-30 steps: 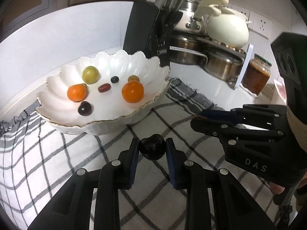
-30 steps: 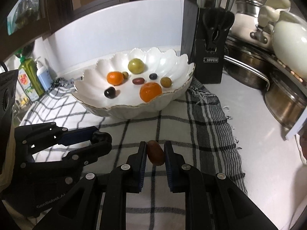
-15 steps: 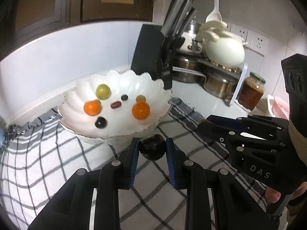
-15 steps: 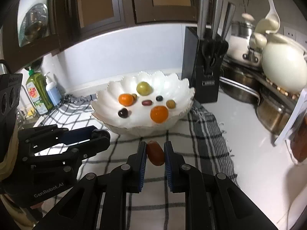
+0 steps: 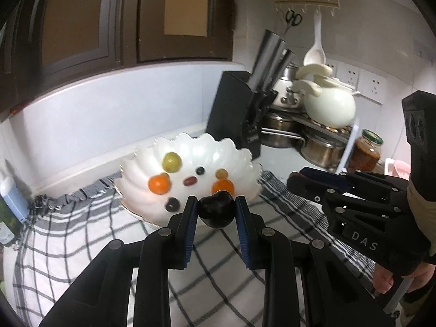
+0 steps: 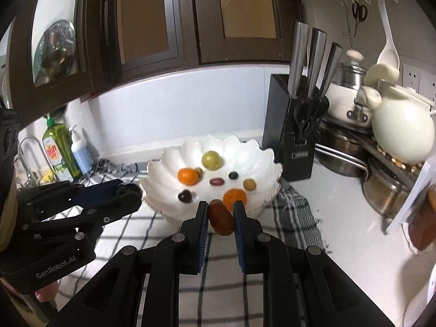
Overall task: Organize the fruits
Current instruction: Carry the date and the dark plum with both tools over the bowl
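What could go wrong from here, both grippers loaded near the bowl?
1. The left gripper pinches a round dark plum and the right gripper a brown fruit; either may slip out.
2. The grippers sit side by side and could collide.
3. Dropped fruit may strike the orange in the white bowl.

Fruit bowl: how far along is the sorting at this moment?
Done: several small fruits lie in the white bowl, including two orange ones. In hand: the left gripper is shut on a dark plum and the right gripper on a reddish-brown fruit. Left: dropping both into the bowl.
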A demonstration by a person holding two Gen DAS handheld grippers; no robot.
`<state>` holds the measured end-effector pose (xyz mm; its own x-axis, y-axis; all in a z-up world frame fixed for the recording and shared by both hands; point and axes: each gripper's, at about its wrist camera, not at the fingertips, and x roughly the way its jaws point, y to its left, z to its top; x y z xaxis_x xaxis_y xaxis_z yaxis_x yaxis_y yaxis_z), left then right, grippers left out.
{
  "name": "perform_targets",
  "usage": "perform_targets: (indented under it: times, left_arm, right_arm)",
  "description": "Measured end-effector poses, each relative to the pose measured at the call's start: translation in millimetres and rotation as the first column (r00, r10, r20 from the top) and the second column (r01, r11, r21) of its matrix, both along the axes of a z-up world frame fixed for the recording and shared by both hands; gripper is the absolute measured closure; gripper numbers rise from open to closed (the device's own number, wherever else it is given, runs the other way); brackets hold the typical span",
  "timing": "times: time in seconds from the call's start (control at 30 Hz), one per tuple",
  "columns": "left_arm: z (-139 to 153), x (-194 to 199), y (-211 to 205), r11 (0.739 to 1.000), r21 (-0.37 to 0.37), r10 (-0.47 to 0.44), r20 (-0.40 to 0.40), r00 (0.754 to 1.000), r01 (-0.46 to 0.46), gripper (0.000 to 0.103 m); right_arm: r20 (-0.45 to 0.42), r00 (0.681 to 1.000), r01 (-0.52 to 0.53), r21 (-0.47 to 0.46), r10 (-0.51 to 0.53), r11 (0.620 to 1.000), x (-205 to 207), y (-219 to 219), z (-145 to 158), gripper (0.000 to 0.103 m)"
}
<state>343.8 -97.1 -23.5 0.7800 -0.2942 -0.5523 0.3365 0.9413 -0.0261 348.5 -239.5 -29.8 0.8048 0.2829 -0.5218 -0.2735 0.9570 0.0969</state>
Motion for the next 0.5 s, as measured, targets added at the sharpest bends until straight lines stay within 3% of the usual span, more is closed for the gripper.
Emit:
perform_targets:
  times: [0.5]
  left_arm:
    - [33.3, 27.3, 16.7, 0.999, 0.006, 0.04, 0.084, 0.996, -0.041, 0.075]
  right_arm:
    - [0.051, 0.998, 0.022, 0.004, -0.022, 1.0, 33.3, 13.8, 30.9, 0.083]
